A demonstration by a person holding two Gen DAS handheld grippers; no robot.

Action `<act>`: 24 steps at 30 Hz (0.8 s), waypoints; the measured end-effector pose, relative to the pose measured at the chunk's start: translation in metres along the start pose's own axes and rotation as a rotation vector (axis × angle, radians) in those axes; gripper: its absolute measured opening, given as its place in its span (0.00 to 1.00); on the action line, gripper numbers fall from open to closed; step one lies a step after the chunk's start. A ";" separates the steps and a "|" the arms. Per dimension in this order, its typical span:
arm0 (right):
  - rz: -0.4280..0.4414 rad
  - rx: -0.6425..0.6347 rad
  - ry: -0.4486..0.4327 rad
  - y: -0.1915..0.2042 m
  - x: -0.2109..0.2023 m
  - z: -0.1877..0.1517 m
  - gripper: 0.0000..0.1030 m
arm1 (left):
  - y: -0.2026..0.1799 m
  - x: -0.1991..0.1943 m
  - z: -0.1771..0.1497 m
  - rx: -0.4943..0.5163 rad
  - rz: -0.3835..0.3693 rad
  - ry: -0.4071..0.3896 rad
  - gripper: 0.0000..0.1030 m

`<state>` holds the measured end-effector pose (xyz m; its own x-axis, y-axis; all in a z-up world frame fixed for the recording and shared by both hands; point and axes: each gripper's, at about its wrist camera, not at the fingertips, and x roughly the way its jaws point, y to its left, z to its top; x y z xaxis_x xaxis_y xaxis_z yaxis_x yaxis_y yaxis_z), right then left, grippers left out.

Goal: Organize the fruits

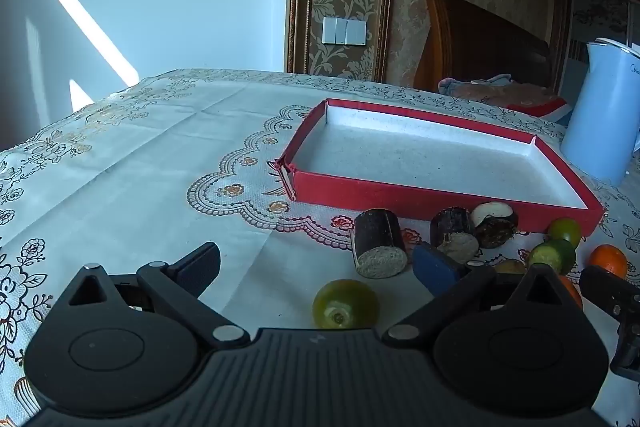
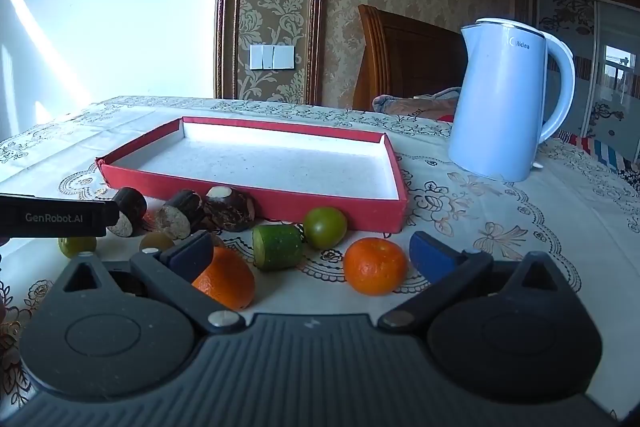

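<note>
A shallow red tray [image 1: 400, 193] [image 2: 256, 197] with a white inside stands empty on the table. Fruit lies along its near side. In the left wrist view a green citrus [image 1: 345, 303] lies between the fingers of my open left gripper [image 1: 320, 267], with dark sugarcane pieces [image 1: 378, 242] beyond. In the right wrist view my open right gripper [image 2: 308, 253] has an orange [image 2: 375, 265] between its fingers, another orange [image 2: 229, 279] by the left finger, a green cucumber piece [image 2: 278, 247] and a green citrus [image 2: 325, 227] ahead.
A pale blue electric kettle [image 2: 500, 99] [image 1: 604, 115] stands right of the tray. A patterned tablecloth [image 1: 140, 155] covers the table. A wooden headboard [image 2: 408, 59] and bedding lie behind. The left gripper's body [image 2: 56, 221] shows at the right wrist view's left edge.
</note>
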<state>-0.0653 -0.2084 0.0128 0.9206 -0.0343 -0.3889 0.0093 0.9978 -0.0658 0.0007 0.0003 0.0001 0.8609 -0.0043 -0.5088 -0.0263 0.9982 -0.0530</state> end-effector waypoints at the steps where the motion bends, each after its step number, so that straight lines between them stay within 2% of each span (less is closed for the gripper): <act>1: 0.000 0.000 0.003 0.000 -0.001 0.000 1.00 | 0.000 0.000 0.000 0.000 0.000 -0.004 1.00; 24: 0.002 0.028 -0.035 -0.005 -0.006 -0.001 1.00 | -0.001 -0.002 0.000 0.021 0.051 -0.025 1.00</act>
<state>-0.0716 -0.2127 0.0144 0.9338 -0.0310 -0.3564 0.0182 0.9991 -0.0392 -0.0010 -0.0002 0.0015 0.8711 0.0483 -0.4888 -0.0603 0.9981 -0.0089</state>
